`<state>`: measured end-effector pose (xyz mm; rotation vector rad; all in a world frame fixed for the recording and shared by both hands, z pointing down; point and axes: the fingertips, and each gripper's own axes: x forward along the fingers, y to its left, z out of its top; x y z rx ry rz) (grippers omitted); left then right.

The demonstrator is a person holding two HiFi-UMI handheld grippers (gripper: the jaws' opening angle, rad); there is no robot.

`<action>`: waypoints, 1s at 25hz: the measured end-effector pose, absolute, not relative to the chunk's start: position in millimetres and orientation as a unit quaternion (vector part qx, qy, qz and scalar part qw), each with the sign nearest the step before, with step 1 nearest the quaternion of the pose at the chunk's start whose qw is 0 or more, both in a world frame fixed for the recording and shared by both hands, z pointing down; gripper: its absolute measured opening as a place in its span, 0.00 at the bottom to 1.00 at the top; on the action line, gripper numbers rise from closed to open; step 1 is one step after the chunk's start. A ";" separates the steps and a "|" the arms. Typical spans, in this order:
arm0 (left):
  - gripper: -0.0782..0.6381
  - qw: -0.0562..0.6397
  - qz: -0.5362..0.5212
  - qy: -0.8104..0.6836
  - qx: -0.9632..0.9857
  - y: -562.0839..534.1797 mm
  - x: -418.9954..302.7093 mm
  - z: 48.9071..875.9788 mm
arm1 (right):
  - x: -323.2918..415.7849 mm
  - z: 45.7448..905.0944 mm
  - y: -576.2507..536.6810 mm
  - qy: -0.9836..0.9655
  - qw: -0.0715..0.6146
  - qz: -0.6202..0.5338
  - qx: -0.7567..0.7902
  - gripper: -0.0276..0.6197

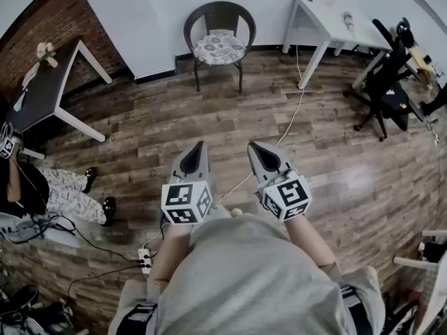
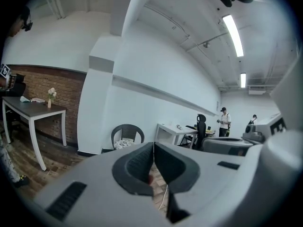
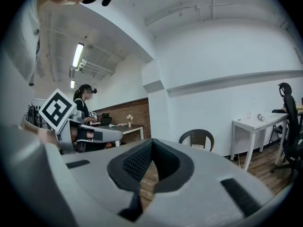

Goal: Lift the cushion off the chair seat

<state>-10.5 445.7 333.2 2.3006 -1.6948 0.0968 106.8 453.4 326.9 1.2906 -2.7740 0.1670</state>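
Our left tool [image 1: 198,147] and right tool [image 1: 255,148] are both pinched together and empty, well apart from the cushion [image 1: 219,49] on the chair [image 1: 220,10] seat, which we judge light, soft and floppy, best pinched at its front edge.

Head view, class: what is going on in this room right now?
A person holds the left gripper and right gripper out in front, both shut and empty. They point across the wooden floor toward the chair by the far wall. The cushion lies on its seat, untouched.
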 end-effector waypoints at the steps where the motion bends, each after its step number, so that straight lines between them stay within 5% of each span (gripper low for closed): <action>1: 0.12 0.143 0.033 -0.587 0.796 445.5 -8.0 334.6 | 109.3 328.8 453.0 -0.904 0.040 0.056 0.421 0.04; 25: 0.12 0.167 0.019 -0.591 0.789 351.1 -11.0 359.8 | 106.3 357.2 357.3 -0.904 0.054 0.072 0.417 0.04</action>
